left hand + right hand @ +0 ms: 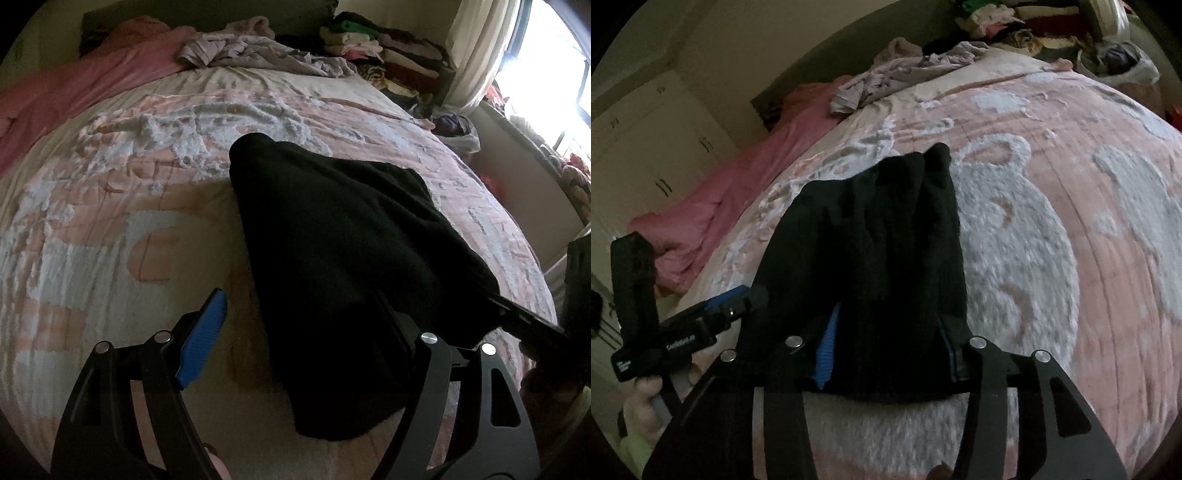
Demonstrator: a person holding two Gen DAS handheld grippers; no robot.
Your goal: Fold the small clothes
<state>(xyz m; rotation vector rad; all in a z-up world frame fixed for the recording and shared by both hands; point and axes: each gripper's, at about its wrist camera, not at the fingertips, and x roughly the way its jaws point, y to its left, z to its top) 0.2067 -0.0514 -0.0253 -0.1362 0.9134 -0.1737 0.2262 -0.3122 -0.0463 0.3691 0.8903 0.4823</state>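
A black garment (332, 236) lies folded in a long strip on the pink and white bedspread (110, 229). My left gripper (303, 299) stands open at the strip's near end. Its blue left pad (201, 339) is bare, and the cloth drapes over its right finger. In the right wrist view the same black garment (882, 236) runs away from me between the fingers of my right gripper (888, 314) and covers their tips. The blue left pad (825, 347) shows beside the cloth and does not press on it. The left gripper (727, 304) sits at the cloth's left edge.
A pink blanket (74, 85) lies along the bed's far left. A crumpled lilac garment (258, 51) and a stack of folded clothes (369, 40) are at the head of the bed. A plastic bag (458, 129) and a curtained window (480, 48) are on the right. Wardrobe doors (653, 147) stand on the left.
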